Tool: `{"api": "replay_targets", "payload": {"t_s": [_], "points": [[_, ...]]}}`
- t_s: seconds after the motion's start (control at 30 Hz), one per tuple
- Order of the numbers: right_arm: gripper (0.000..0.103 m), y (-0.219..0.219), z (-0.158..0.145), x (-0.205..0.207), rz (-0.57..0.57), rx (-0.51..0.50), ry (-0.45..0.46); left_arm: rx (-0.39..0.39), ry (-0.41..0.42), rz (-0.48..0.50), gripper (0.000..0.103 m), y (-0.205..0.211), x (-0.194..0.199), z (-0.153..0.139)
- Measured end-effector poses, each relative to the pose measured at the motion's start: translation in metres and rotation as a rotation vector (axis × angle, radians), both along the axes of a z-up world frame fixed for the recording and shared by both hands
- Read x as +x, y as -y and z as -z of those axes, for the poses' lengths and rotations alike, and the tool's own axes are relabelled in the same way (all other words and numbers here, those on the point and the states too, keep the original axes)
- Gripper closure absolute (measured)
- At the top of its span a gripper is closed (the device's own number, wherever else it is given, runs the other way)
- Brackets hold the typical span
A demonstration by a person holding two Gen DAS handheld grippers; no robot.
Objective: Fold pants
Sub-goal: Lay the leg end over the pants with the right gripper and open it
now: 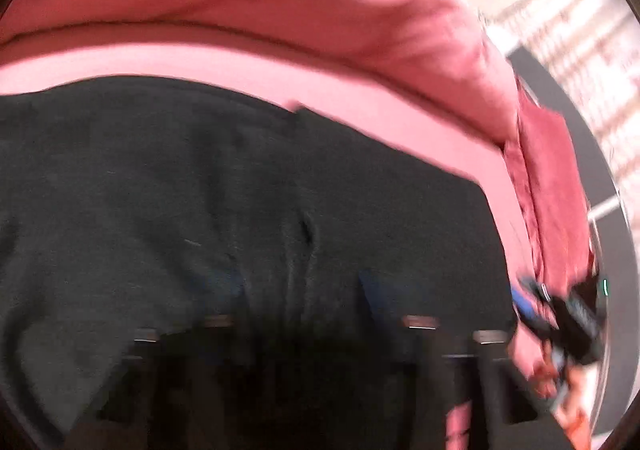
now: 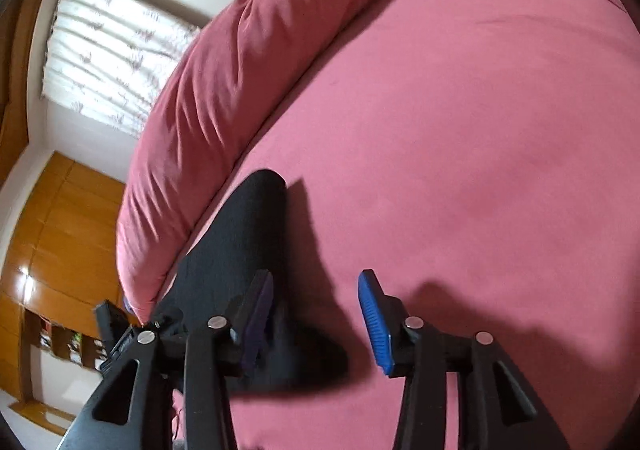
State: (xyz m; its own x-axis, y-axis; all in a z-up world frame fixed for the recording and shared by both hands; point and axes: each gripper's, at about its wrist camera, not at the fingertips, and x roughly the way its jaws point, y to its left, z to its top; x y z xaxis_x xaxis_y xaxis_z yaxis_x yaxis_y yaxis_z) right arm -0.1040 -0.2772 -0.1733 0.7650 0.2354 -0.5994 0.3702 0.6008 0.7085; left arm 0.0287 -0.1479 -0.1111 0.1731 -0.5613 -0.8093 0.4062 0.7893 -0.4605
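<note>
Blue-padded right tongs (image 2: 316, 314) stand open over the pink bed (image 2: 480, 130), nothing pressed between the pads; the black pants (image 2: 236, 250) lie just at the left pad. The left tongs (image 1: 304, 314) are blurred against the pants (image 1: 200, 190), apparently parted, gripping nothing that I can tell. Next, I judge, both should take matching edges and lift evenly so the fold lands square. A rolled pink duvet (image 2: 192, 122) lies close beside the pants and could crowd it.

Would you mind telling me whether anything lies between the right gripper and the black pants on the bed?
Nothing visible does. The right gripper hangs open right above the bed sheet, with the black pants under its left finger.
</note>
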Motion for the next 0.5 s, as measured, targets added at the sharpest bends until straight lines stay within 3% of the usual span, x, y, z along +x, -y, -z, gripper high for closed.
{"api": "replay_targets", "payload": {"t_s": [0.03, 0.1, 0.17, 0.23, 0.3, 0.4, 0.5], "points": [[0.057, 0.002, -0.002, 0.014, -0.009, -0.014, -0.012, 0.041, 0.039, 0.033, 0.078, 0.008, -0.006, -0.004], [0.057, 0.001, 0.002, 0.040, -0.036, -0.035, -0.060, 0.050, 0.078, 0.058, 0.086, 0.011, -0.010, -0.012], [0.057, -0.005, 0.011, 0.053, -0.055, -0.002, -0.094, -0.073, 0.032, 0.029, 0.088, -0.003, -0.001, -0.026], [0.057, -0.008, 0.010, 0.051, 0.003, 0.010, -0.094, -0.204, -0.006, -0.013, 0.088, -0.024, 0.012, -0.050], [0.057, -0.005, 0.005, 0.041, 0.031, 0.047, -0.041, -0.266, 0.050, -0.037, 0.088, -0.044, 0.020, -0.078], [0.054, -0.004, -0.006, 0.020, 0.065, 0.055, 0.023, -0.237, 0.123, -0.107, 0.088, -0.079, 0.036, -0.091], [0.054, -0.016, -0.004, 0.015, -0.015, 0.017, -0.009, -0.123, 0.039, -0.191, 0.086, -0.113, 0.059, -0.044]]}}
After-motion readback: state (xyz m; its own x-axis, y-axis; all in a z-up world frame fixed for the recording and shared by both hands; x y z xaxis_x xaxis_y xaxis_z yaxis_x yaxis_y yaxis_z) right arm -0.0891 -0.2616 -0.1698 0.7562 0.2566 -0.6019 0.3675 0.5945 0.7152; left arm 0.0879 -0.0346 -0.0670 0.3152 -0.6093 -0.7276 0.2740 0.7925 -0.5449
